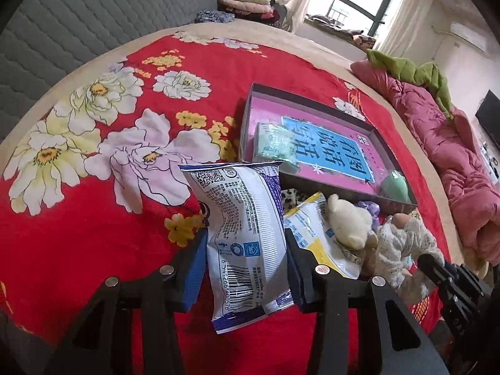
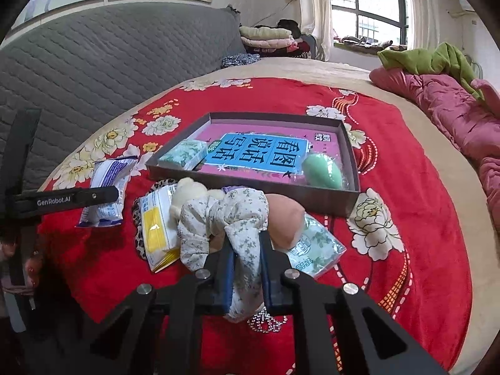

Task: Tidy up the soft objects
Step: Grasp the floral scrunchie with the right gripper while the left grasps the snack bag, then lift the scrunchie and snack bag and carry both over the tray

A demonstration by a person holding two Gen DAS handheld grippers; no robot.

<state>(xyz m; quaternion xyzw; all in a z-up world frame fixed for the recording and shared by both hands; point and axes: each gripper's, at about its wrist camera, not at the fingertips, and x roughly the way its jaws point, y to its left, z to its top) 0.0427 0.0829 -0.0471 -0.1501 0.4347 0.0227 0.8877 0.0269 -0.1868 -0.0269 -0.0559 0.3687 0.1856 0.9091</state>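
My left gripper (image 1: 247, 240) is shut on a white and blue soft packet (image 1: 243, 237), held above the red floral blanket; the packet also shows in the right wrist view (image 2: 106, 190). My right gripper (image 2: 247, 243) is shut on the floral cloth of a small doll (image 2: 231, 218) with a bare pink head (image 2: 286, 222). The doll also shows in the left wrist view (image 1: 403, 240). A shallow dark tray (image 2: 350, 143) ahead holds a green tissue pack (image 2: 184, 154), a blue and pink book (image 2: 259, 153) and a green sponge (image 2: 322, 170).
A yellow and white packet (image 2: 156, 228), a cream plush toy (image 2: 187, 193), a leopard-print cloth (image 2: 156, 186) and a green tissue pack (image 2: 315, 247) lie before the tray. A pink quilt (image 2: 453, 115) lies along the right edge. A grey headboard (image 2: 93, 72) stands behind.
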